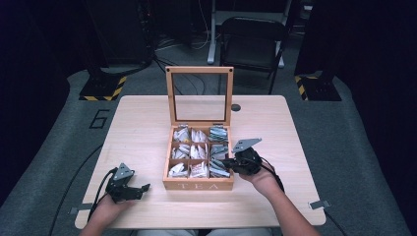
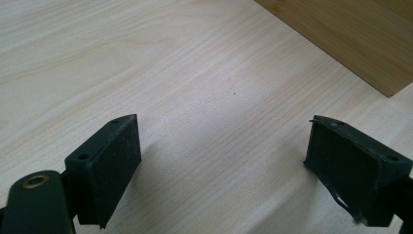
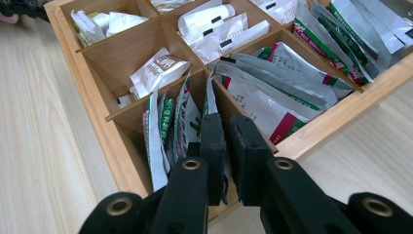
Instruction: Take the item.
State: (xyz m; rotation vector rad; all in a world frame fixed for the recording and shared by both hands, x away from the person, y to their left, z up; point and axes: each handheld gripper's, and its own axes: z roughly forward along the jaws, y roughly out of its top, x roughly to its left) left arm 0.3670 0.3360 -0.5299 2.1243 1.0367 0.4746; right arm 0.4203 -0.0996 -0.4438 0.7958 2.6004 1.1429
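Tea box (image 1: 198,185) mid-table w/ lid up, sachets in compartments, right gripper (image 3: 228,127) at its front-right compartment, jaws nearly together w/ a tea sachet (image 3: 210,100) edge betw them, left gripper (image 2: 221,146) spread wide over bare table (image 2: 185,73) just beside box.

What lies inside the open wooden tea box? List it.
The open wooden tea box has nine compartments holding paper and foil tea sachets. The sachets hide most compartment floors.
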